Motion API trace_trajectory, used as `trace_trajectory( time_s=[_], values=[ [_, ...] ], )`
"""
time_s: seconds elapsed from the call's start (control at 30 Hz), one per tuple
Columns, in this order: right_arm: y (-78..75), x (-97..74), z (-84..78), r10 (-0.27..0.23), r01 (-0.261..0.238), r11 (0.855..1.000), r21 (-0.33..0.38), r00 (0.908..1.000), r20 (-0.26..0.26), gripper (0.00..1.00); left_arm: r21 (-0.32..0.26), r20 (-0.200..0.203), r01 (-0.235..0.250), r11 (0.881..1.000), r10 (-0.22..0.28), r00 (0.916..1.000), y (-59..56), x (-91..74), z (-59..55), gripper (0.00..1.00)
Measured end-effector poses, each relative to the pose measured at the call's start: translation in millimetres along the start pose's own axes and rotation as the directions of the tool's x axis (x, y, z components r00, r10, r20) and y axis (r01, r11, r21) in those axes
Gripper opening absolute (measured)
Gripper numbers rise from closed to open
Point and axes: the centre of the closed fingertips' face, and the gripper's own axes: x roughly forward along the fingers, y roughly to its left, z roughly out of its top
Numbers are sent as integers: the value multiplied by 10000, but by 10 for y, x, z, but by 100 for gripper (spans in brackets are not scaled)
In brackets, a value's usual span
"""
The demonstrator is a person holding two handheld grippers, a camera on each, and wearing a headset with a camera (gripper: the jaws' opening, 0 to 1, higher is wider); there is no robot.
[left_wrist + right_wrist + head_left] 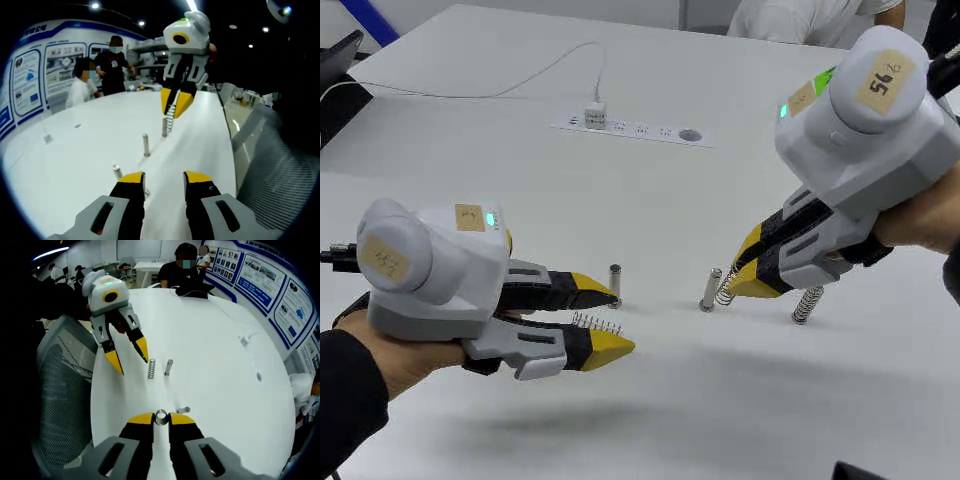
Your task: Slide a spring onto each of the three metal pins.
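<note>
My right gripper is shut on a spring, seen end-on between its yellow tips. In the head view that spring hangs slanted beside a metal pin. My left gripper is open with nothing in its jaws, its tips close to another pin. A loose spring lies on the table by those tips. Another spring rests to the right of the right gripper. The left gripper view shows three upright pins in a row, all bare.
The white table carries a flush socket strip with a plugged-in white charger and cable at the back. A seated person is at the far edge. A mesh office chair stands beside the table.
</note>
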Motion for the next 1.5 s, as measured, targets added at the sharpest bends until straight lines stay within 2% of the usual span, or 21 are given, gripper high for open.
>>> trace_trajectory(
  time_s=[0.43,0.73,0.93,1.5],
  values=[
    [-260,67,-48,-434,437,9990,105,9987,-261,12,-439,131,-401,9982,407,9991,46,-81,-81,32],
    [-385,153,-47,-506,512,9982,323,9986,-178,12,-557,158,-481,9973,490,9987,40,-84,-106,32],
    [-490,226,-82,-587,598,9975,378,9978,-299,12,-611,127,-456,9971,465,9988,31,-71,-130,32],
    [-505,325,-97,-339,359,9986,378,9981,-522,12,-633,89,-371,9973,378,9992,10,-51,-140,32]
  ],
)
